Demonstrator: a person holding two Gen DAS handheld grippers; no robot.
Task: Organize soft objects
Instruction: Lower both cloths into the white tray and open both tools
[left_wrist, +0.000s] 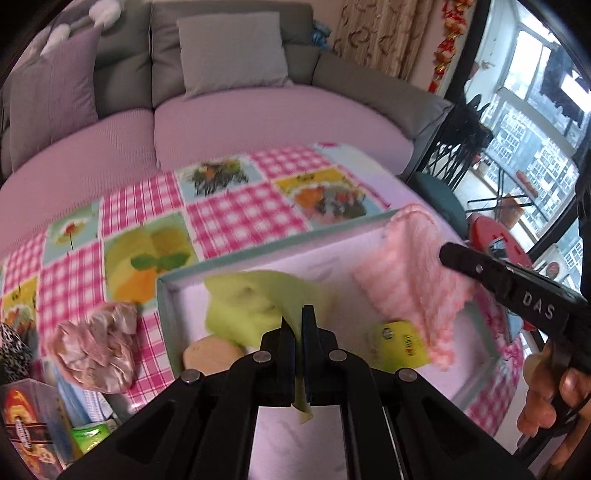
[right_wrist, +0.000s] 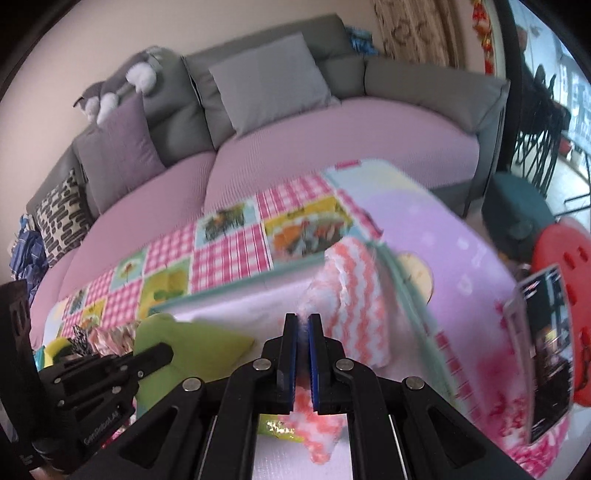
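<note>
My left gripper (left_wrist: 297, 318) is shut on a light green cloth (left_wrist: 251, 306) that hangs into an open shallow box (left_wrist: 168, 317) with a teal rim and pale lining. My right gripper (right_wrist: 303, 321) is shut on a pink and white zigzag knit cloth (right_wrist: 354, 295), held over the right part of the same box (right_wrist: 221, 291). In the left wrist view the right gripper's finger (left_wrist: 506, 280) holds the pink cloth (left_wrist: 413, 280). In the box lie a yellow packet (left_wrist: 400, 345) and a tan round item (left_wrist: 210, 354). A crumpled pink satin cloth (left_wrist: 98, 345) lies on the table left of the box.
The table has a pink checked cloth (left_wrist: 236, 214). A grey and lilac sofa (left_wrist: 236, 122) with cushions stands behind it. Boxes and packets (left_wrist: 33, 424) sit at the near left. A red stool (right_wrist: 565, 302) and a phone (right_wrist: 546, 347) are at the right.
</note>
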